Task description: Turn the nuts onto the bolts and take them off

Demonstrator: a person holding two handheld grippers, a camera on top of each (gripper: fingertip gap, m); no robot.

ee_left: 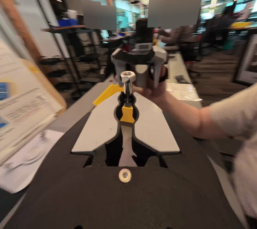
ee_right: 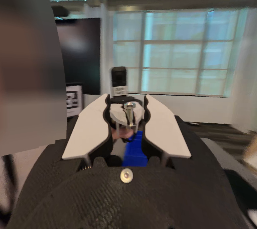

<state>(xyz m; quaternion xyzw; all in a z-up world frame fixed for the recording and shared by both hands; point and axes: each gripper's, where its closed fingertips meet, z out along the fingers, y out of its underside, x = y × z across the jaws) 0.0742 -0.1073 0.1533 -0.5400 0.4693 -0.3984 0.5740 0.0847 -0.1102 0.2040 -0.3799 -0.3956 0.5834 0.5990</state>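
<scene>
Above the yellow block point(ee_left: 127, 115): left claw point(ee_left: 127, 100) is pinching the bolt point(ee_left: 127, 90) shank upright, nut point(ee_left: 127, 76) sitting at its top | right claw point(ee_right: 126, 111) is standing spread, just beyond the nut | step: likely unscrewing | next: closing the right claw squarely on the nut's flats.

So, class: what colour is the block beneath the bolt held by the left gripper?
Yellow block, clearest in the left wrist view.

The shiny steel threaded bolt point(ee_left: 127, 89) stands upright, clamped near its lower end between the left claw point(ee_left: 126, 100) tips. A silver steel hexagonal nut point(ee_left: 127, 76) sits at its top end.
</scene>
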